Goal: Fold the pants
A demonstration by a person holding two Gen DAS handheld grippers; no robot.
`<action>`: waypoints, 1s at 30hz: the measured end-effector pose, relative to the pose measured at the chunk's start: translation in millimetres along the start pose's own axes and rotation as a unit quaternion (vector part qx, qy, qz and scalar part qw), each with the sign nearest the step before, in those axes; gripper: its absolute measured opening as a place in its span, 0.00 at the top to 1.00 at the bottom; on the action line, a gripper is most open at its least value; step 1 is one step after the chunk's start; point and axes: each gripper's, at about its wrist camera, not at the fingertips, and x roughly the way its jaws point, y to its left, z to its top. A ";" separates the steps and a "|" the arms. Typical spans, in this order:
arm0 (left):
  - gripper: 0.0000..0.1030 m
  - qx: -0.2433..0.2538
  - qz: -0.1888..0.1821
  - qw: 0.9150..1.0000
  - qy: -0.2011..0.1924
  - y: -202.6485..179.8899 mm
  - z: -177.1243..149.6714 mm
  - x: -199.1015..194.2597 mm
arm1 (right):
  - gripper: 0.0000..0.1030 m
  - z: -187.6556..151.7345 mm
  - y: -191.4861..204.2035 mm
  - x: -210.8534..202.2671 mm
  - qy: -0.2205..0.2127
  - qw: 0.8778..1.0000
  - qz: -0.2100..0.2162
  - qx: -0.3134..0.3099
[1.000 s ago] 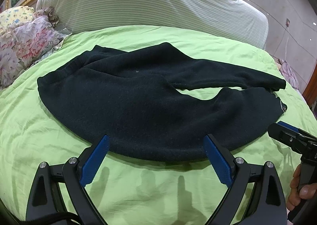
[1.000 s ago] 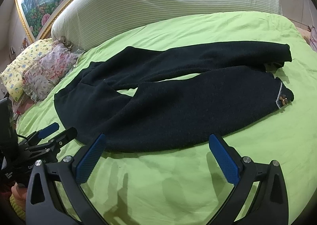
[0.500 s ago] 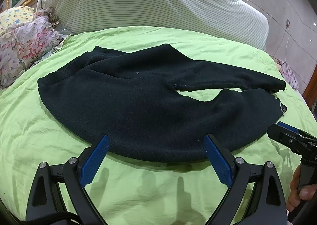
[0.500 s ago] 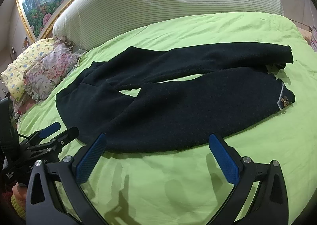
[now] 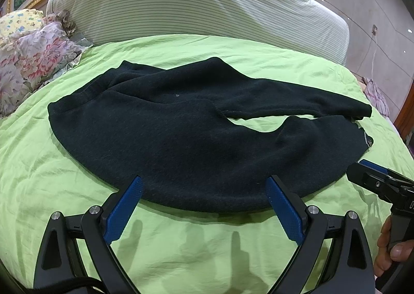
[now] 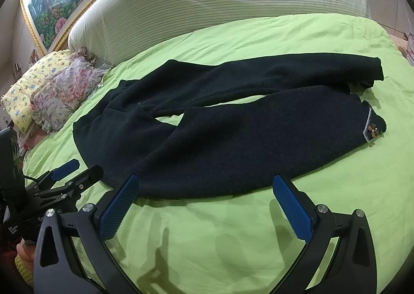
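Dark navy pants (image 5: 181, 133) (image 6: 233, 126) lie flat on a lime green bed cover, waistband to the left, both legs running right with a gap between them. A small bow sits on the near leg's cuff (image 6: 372, 135). My left gripper (image 5: 204, 185) hovers open just short of the pants' near edge, below the seat. My right gripper (image 6: 205, 185) stands open at the near edge of the near leg. Each gripper shows in the other's view: the right gripper (image 5: 372, 177) at the right edge, the left gripper (image 6: 75, 170) at the lower left. Neither holds cloth.
A striped padded headboard (image 5: 196, 4) rises behind the bed. Floral and yellow pillows (image 5: 31, 56) are piled at the left. The green bed cover (image 5: 181, 250) lies bare in front of the pants. A hand (image 5: 390, 250) grips the right tool's handle.
Both views have shifted only slightly, the pants sitting a little lower in frame. The pants and both open grippers are otherwise as before.
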 end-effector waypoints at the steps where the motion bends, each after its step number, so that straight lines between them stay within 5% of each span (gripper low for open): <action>1: 0.06 0.001 0.000 1.000 0.000 -0.5 0.1 -0.3 | 0.00 -0.3 0.6 -0.2 0.000 1.000 0.000 0.000; 30: 0.06 -0.003 -0.003 1.000 -0.003 1.1 0.6 -1.6 | 0.00 3.4 -11.1 -4.4 -0.008 1.000 0.007 0.020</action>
